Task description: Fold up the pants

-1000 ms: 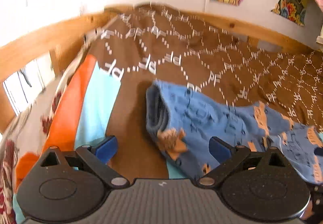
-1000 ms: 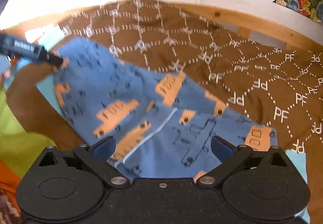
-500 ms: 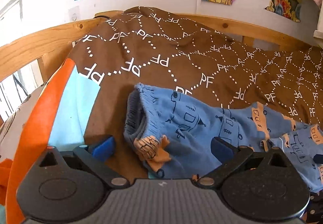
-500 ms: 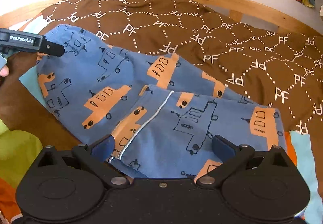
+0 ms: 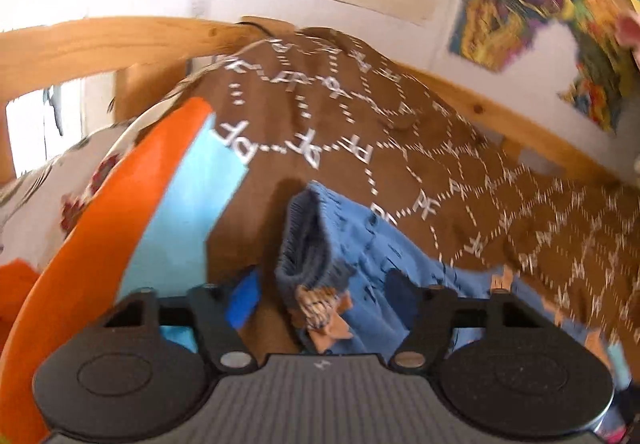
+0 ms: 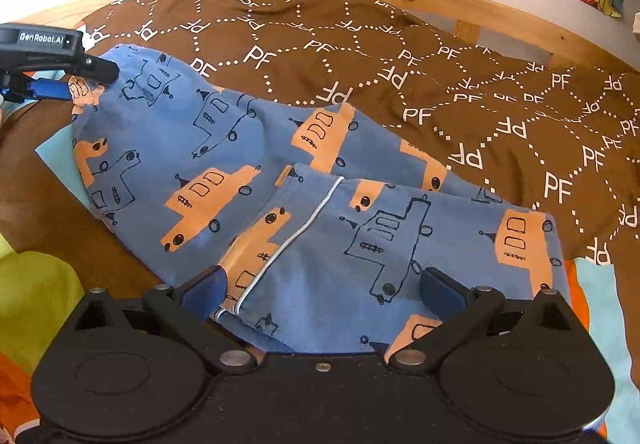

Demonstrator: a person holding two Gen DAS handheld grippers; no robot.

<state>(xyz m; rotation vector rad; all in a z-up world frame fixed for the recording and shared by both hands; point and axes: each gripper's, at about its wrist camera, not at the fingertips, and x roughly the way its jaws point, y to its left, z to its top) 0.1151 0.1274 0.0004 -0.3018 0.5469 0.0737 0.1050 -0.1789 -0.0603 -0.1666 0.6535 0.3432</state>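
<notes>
While pants (image 6: pixel 248 171) cover the bedspread (image 6: pixel 400 43), no container shows.

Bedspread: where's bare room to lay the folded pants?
Free: the brown bedspread between the pants and the wooden bed rail, and off to the right. Crowded: the near side, where the pants lie between the closing left gripper at the waistband and the right gripper.
</notes>
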